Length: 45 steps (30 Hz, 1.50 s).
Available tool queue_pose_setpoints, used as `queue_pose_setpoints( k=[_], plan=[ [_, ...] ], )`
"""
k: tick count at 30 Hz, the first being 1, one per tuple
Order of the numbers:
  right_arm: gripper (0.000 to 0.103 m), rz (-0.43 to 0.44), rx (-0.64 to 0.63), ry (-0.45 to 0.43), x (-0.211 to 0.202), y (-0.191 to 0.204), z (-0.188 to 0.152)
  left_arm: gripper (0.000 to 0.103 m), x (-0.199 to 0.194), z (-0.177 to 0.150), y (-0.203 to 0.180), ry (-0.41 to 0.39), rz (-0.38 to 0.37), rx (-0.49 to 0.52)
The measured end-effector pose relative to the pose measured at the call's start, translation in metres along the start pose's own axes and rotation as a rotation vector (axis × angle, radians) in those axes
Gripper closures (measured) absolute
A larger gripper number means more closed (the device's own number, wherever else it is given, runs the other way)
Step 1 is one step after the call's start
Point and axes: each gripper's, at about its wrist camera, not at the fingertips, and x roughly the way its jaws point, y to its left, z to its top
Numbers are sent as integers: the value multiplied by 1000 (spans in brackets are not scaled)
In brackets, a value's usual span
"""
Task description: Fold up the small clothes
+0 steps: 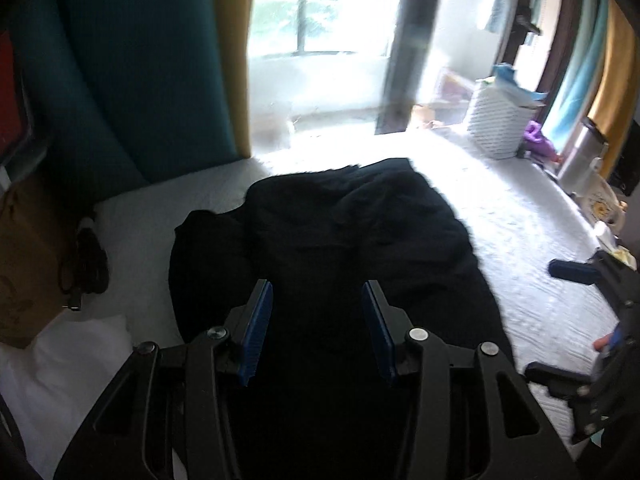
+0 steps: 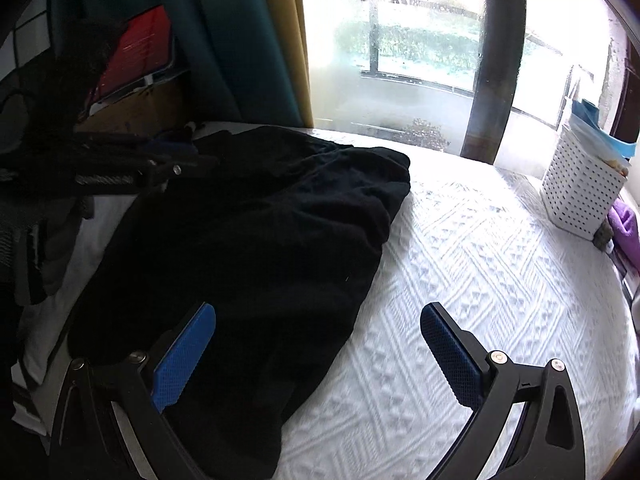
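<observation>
Hovering over the rumpled black garment (image 1: 340, 240) lying on the white quilted bed (image 2: 480, 280), left tool (image 1: 318, 328) and right tool (image 2: 318, 354) both released and empty, pads apart, probably lining up to pinch its near edge for folding.

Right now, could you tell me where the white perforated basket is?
The white perforated basket stands at the bed's far right edge by the window, right of the black garment in both views.
</observation>
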Motion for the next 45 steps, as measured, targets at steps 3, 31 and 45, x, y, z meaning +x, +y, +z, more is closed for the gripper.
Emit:
queue_pose_setpoints(
  k=[3,31,45],
  plan=[
    [0,-11,4,3,5,-4,6,57,13,-2,14,21,40,-9],
    [0,-59,87,-25,20,-53,27,22,-18,-37,88,-43,-10,-273],
    [0,-1,261,1,56,-96,28,8,29,-22,71,51,-198,-237]
  ],
)
